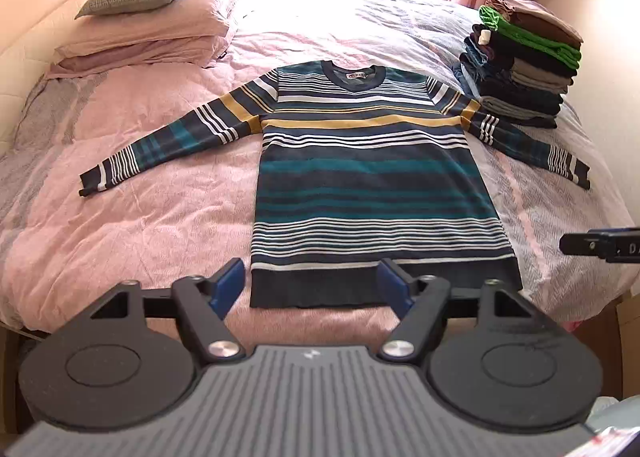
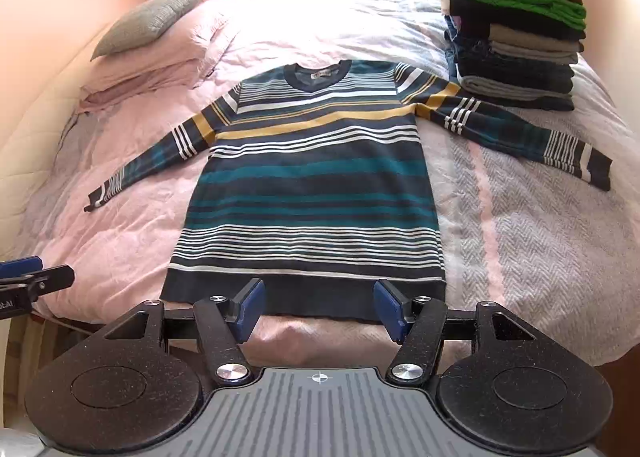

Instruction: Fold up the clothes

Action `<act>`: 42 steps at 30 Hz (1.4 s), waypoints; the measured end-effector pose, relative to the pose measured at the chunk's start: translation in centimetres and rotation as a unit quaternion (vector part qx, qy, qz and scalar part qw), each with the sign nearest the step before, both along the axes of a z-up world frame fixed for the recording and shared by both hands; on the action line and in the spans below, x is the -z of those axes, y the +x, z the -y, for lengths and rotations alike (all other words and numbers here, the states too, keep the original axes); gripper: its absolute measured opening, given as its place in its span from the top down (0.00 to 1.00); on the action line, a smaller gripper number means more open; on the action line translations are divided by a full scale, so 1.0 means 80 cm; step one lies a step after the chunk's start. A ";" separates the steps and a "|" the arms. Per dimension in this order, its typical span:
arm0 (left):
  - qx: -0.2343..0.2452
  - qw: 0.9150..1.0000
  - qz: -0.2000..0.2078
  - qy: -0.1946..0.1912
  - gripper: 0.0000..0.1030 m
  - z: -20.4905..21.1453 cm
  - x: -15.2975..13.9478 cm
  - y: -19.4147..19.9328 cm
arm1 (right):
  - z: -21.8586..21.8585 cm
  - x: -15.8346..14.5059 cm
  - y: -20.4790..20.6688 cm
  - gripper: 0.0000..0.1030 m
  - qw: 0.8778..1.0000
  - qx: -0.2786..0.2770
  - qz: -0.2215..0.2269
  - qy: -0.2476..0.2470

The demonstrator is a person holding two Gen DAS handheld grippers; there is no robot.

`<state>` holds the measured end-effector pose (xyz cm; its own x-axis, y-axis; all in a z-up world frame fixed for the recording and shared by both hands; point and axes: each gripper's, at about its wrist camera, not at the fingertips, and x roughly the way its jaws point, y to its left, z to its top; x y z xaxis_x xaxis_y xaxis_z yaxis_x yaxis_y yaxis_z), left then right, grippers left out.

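Left wrist view — what do you see?

— My striped sweater (image 1: 380,177) lies flat in the middle of the frame on the pink bed (image 1: 140,217), sleeves spread out so I can fold it.

— Your tools?

— My left gripper (image 1: 312,289) and right gripper (image 2: 318,307) are both wide, holding nothing. Soft knit. Folded pile (image 1: 528,69) sits upper right.

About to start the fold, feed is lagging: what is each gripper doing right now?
Left gripper: open, holding nothing, above the striped sweater's hem.
Right gripper: open, holding nothing, above the same hem.
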<state>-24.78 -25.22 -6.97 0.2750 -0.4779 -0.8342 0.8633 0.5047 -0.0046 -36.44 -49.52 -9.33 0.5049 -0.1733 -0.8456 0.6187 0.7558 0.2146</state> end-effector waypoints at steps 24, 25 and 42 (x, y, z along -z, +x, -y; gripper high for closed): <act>-0.002 1.000 0.014 0.016 0.21 -0.047 -0.017 -0.147 | -0.039 -0.010 -0.131 0.44 0.999 -0.041 0.002 0.001; -0.003 1.000 0.014 0.016 0.21 -0.051 -0.017 -0.151 | -0.041 -0.011 -0.135 0.44 0.999 -0.043 0.002 0.000; -0.020 0.999 0.027 0.007 0.19 -0.089 -0.021 -0.207 | -0.055 -0.017 -0.185 0.44 0.998 -0.053 0.023 -0.005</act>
